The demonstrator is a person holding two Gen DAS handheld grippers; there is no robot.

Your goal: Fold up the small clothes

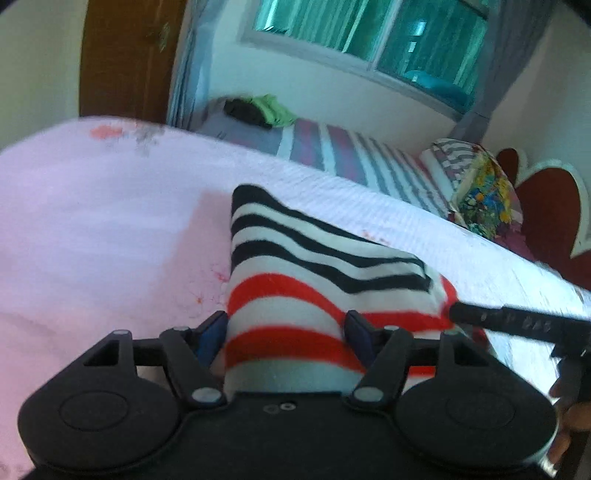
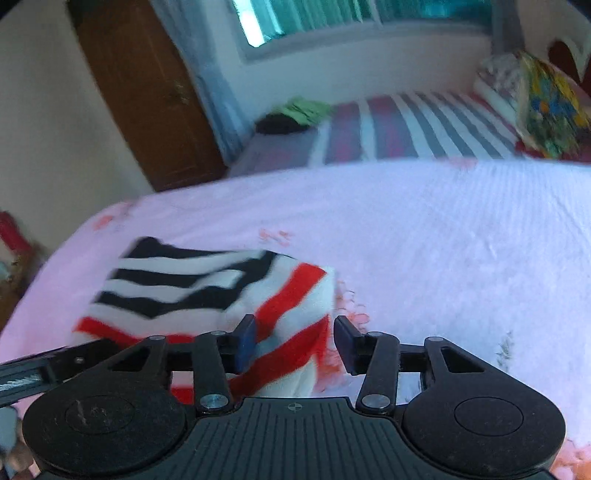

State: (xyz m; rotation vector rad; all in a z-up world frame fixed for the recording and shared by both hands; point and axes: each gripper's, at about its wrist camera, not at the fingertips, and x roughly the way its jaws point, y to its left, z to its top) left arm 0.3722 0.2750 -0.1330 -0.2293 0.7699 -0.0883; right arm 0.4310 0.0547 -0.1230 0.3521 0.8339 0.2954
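Note:
A folded striped garment (image 1: 295,258), black-and-white at the far end and red-and-white at the near end, lies on the pink bedspread (image 1: 92,221). My left gripper (image 1: 284,328) is closed on its near red-striped end, and the cloth fills the whole gap between the blue pads. In the right wrist view the same garment (image 2: 192,280) sits to the left, and its red-striped corner lies between the jaws of my right gripper (image 2: 295,343). Those jaws stand apart, with pink bedspread showing between the cloth and the right pad. A black part of the right gripper (image 1: 517,325) reaches in beside the garment's right corner.
The pink bedspread (image 2: 443,240) stretches wide to the right of the garment. Behind it lies a striped bed (image 1: 369,155) with a green and black clothes pile (image 1: 262,110) and patterned pillows (image 1: 484,192). A brown door (image 2: 147,92) and a window (image 1: 369,33) are beyond.

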